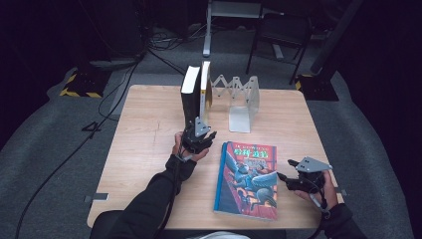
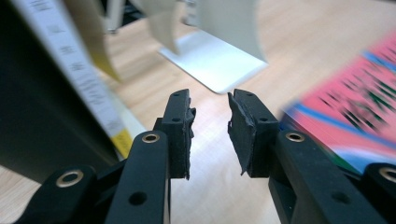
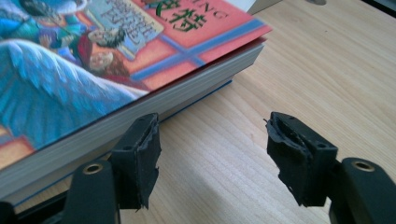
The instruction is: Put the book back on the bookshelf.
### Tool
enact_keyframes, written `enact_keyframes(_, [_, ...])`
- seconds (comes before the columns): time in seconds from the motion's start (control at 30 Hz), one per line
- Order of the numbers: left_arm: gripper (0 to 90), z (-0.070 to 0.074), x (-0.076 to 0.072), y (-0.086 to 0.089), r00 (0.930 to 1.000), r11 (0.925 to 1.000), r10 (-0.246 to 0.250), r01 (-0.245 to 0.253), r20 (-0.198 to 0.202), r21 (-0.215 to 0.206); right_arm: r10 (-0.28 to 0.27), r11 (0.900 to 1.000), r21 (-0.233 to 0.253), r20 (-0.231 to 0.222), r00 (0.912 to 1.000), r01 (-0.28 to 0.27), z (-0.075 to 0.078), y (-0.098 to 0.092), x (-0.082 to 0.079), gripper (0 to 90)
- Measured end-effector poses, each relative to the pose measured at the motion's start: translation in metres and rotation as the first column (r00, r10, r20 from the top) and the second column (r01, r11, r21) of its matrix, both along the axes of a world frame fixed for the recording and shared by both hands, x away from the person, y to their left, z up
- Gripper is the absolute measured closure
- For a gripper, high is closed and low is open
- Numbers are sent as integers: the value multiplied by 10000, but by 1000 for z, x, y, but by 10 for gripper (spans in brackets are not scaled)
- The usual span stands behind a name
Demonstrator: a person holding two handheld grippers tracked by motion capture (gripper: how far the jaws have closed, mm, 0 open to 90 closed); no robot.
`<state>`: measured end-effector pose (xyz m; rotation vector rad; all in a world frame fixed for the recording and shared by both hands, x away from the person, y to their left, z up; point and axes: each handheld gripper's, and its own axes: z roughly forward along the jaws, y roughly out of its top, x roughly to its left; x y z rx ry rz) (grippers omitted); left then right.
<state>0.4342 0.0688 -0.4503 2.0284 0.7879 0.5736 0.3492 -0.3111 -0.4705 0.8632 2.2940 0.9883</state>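
Dark flooring and loose cables surround a pale wooden table [image 1: 149, 124] seen from the high view. At left, two upright books [image 1: 195, 92] stand on end against a white folding bookend [image 1: 241, 102]; they lean little and appear stiff enough to stand unaided. Just before them the left gripper [image 1: 199, 137] hovers, its jaws parted by a narrow gap and holding nothing, as the left gripper view confirms: left gripper [image 2: 210, 123] pads bare, the black cover of the nearest upright book [image 2: 42, 107] beside it but apart.

Centre-right lies the paperback [image 1: 248, 179], flat, cover up, its near edge close to the table's front. Judged from its thick page block [image 3: 154, 105], it is fairly heavy, somewhat flexible, with a glossy and likely slippery cover; the firmest hold would be across the fore-edge, one jaw beneath and one above, near mid-length.

At right, the right gripper [image 1: 288, 180] rests low by that edge. Its jaws stand wide and empty; in the right gripper view the right gripper [image 3: 212, 151] has one pad just beside the pages, whether touching cannot be told.
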Motion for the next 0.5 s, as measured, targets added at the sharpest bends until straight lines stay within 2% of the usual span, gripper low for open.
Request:
enact_keyframes(0.1, [632, 3, -14, 3, 9966, 9964, -819, 820, -61, 203, -60, 9980, 632, 110, 9999, 53, 8, 0, -4, 359])
enact_keyframes(0.13, [605, 3, -18, 4, 9938, 9937, -1097, 1102, -202, 218, -3, 9976, 689, 180, 9998, -10, 12, 1, -7, 359])
enact_keyframes(0.17, [588, 3, -18, 4, 9938, 9937, -1097, 1102, -202, 218, -3, 9976, 689, 180, 9998, -10, 12, 1, -7, 359])
enact_keyframes(0.23, [580, 2, -27, 5, 9880, 9874, -1519, 1530, -288, 407, 157, 9967, 798, 230, 9996, -175, 16, 3, -11, 359])
enact_keyframes(0.33, [520, -2, -39, 8, 9730, 9701, -2247, 2285, -524, 822, 338, 9970, 693, 265, 9991, -356, 18, 5, -16, 359])
enact_keyframes(0.43, [448, -7, -51, 10, 9537, 9432, -2895, 2988, -819, 1453, 462, 9944, 943, 293, 9985, -488, 19, 5, -20, 361])
enact_keyframes(0.5, [409, -11, -63, 15, 9353, 9184, -3414, 3530, -932, 1785, 550, 9922, 1099, 309, 9980, -581, 20, 5, -24, 361])
